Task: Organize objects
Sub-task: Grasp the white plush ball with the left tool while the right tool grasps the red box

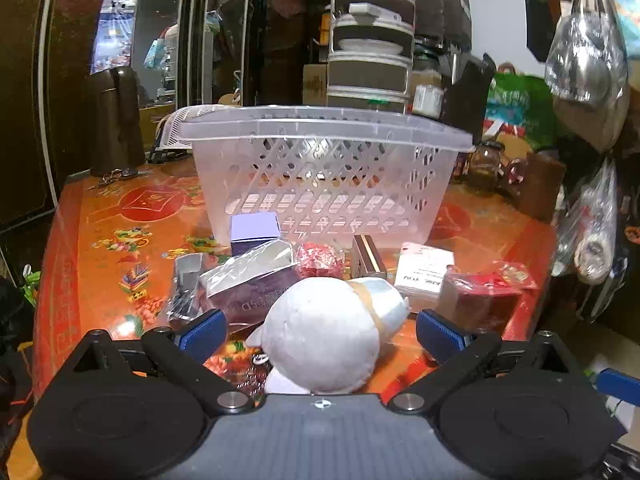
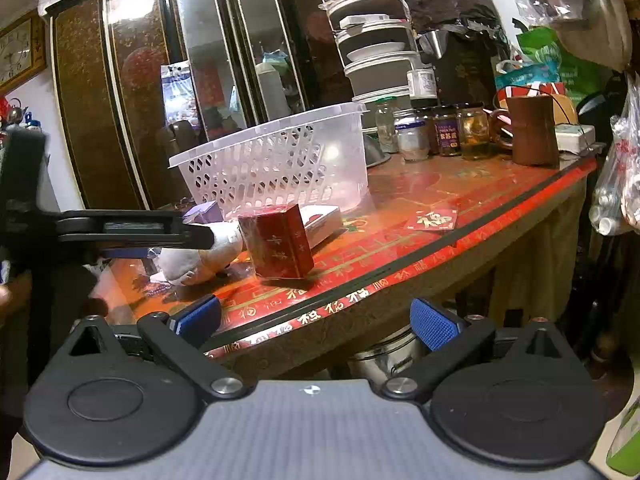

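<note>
The left tongs (image 1: 320,334) are being held spread wide over the near edge of the desk (image 1: 100,216), with the white plush toy (image 1: 324,344) lying between the blue pads (image 1: 204,330) and touched by neither of them. The toy is lying on its side, its paler end pointed toward the clear plastic basket (image 1: 324,176), which is standing upright further back on the desk with nothing seen inside it. Between toy and basket, a cluster of small things is being shown: a lilac box (image 1: 254,229) against the basket's foot, a purple carton in clear wrap (image 1: 248,284), a red-and-white wrapped ball (image 1: 319,260), a white card pack (image 1: 424,274) and a red tin (image 1: 478,300) to the right.

From the right wrist view, the right tongs (image 2: 316,322) are being held spread as well, gripping nothing, off the desk's front edge and well apart from the cluster. The red tin is being seen there standing upright just beside the plush toy, with the left tongs' dark arm reaching in over the toy from the left. A red envelope (image 2: 432,219) is lying flat alone on the desk, and a row of glass jars (image 2: 440,132) is standing at the back.
</note>
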Tool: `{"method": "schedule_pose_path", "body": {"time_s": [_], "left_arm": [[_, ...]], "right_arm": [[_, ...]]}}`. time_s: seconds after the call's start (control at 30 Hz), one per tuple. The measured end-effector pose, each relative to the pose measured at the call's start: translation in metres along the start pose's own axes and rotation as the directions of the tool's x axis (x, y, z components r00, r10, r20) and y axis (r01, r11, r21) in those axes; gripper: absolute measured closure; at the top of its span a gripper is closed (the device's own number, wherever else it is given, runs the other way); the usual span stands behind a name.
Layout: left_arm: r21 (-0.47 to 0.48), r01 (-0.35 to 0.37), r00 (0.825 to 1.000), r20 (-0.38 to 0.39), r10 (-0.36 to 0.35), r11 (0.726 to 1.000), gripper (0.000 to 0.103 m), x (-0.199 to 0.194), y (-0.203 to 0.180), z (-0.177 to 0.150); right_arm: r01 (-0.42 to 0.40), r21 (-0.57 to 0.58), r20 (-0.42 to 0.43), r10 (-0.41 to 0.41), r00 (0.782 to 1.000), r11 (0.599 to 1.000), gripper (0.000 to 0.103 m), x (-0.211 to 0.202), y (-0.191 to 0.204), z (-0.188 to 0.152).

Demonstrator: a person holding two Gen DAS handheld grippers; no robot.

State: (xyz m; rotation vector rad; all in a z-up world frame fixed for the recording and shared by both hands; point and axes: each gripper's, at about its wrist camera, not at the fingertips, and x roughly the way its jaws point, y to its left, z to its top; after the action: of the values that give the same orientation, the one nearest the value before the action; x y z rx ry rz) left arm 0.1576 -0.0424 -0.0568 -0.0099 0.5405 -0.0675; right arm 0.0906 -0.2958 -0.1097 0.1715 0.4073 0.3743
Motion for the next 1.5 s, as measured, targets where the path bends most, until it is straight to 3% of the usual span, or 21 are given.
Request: {"method": "schedule_pose_path", "body": {"time_s": [0.13,0.3,0.47,0.9,1.07,1.13,1.27,1.5], "left_arm": [[0.051,-0.002,1.000,-0.018,0.003,0.999,0.001,0.012,-0.007,0.002],[0.060,0.012,0.998,-0.056,-0.009,0.998,0.013,0.023,-0.006,0.000],[0.065,0.021,0.999,-0.042,-0.018,0.998,0.020,0.013,-0.002,-0.003],[-0.007,0.009,1.000,-0.027,-0.010,1.000,0.022,-0.013,0.058,-0.013],[-0.027,0.074,0.997,-0.027,-0.074,0.997,0.022,-0.007,0.064,-0.013],[-0.022,0.083,0.996,-0.027,-0.084,0.996,0.022,-0.007,0.061,-0.013],[-0.042,0.093,0.996,-0.012,-0.093,0.995,0.022,-0.009,0.064,-0.015],[-0.023,0.075,0.997,0.028,-0.074,0.997,0.022,-0.016,0.061,-0.017]], "right_arm": [[0.001,-0.029,-0.007,-0.001,1.000,1.000,0.000,0.007,0.005,0.000],[-0.001,-0.052,-0.019,0.000,1.000,0.999,0.000,0.019,0.010,0.001],[0.001,-0.061,-0.023,-0.002,1.000,0.998,0.000,0.028,0.011,0.004],[0.018,-0.156,-0.029,-0.022,0.999,0.988,0.000,0.075,0.032,0.010],[0.044,-0.176,-0.009,-0.046,0.999,0.983,0.019,0.084,0.038,0.010],[0.059,-0.189,0.001,-0.059,0.998,0.980,0.033,0.086,0.041,0.009],[0.083,-0.198,0.020,-0.080,0.997,0.977,0.046,0.088,0.045,0.008],[0.079,-0.182,0.063,-0.069,0.996,0.980,0.049,0.079,0.044,0.011]]}}
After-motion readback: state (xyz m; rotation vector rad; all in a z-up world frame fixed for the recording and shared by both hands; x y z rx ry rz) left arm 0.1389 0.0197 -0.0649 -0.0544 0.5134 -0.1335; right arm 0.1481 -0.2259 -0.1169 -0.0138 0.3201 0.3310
